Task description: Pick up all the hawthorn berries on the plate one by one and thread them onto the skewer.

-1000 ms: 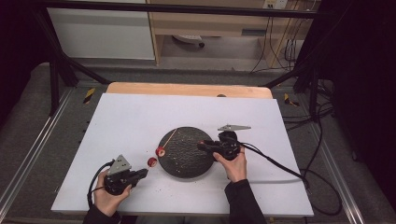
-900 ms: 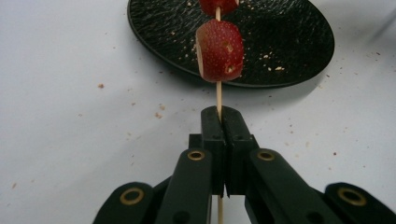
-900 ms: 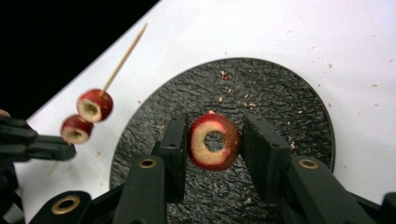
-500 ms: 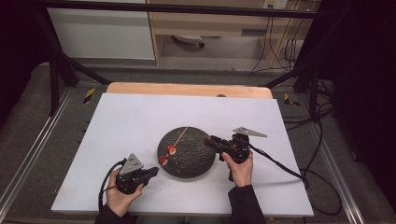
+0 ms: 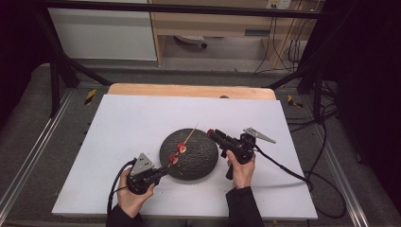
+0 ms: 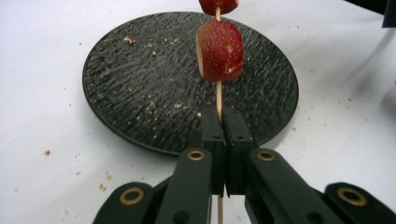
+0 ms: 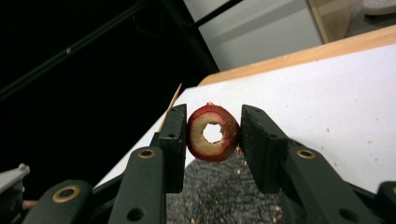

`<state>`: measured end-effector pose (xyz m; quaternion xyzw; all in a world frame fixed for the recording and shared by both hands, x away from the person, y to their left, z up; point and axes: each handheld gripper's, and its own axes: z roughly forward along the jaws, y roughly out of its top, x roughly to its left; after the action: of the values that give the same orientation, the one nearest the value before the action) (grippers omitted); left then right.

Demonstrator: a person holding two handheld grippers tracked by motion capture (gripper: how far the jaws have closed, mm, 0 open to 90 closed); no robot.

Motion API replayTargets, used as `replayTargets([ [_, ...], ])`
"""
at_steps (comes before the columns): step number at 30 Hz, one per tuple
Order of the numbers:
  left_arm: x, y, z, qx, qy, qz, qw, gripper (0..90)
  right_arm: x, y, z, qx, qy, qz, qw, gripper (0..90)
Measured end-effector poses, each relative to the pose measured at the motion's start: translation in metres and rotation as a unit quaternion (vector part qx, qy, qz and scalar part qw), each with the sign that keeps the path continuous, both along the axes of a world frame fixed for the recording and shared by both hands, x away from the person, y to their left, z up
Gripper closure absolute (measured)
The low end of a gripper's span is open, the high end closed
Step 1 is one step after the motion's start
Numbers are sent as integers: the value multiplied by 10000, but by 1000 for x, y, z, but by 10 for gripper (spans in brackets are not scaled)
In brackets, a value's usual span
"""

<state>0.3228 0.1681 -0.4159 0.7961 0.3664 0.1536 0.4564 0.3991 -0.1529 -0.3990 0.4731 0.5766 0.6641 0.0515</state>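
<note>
The wooden skewer (image 6: 218, 95) carries two red fruit pieces (image 6: 220, 50) and slants over the black round plate (image 5: 198, 163), tip toward 1 o'clock. I see my left gripper (image 6: 223, 122) at the plate's 8 o'clock with its jaws clamped together on the skewer's lower end. My right gripper (image 7: 213, 135), at the plate's 2 o'clock, holds a cored red fruit ring (image 7: 213, 133) between its jaws above the plate's edge. The plate lies mid-worktop (image 5: 123, 123), on a white surface speckled with crumbs (image 6: 105, 179).
</note>
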Motion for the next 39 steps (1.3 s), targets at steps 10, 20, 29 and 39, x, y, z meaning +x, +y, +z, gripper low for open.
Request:
replayTargets([
  [10, 0, -13, 0, -101, -68, 25, 9999, 885, 5, 0, 5, 468, -179, -358, 9981, 631],
  [20, -1, -23, -2, -157, -62, -9, 9999, 885, 11, -2, 9, 734, -301, -604, 9950, 631],
  [29, -3, -29, -3, -216, -57, -49, 9997, 885, 16, -3, 10, 846, -358, -761, 9929, 631],
  [39, -2, -39, -3, -321, -16, -98, 9994, 885, 19, -2, 10, 1105, -480, -936, 9883, 631],
])
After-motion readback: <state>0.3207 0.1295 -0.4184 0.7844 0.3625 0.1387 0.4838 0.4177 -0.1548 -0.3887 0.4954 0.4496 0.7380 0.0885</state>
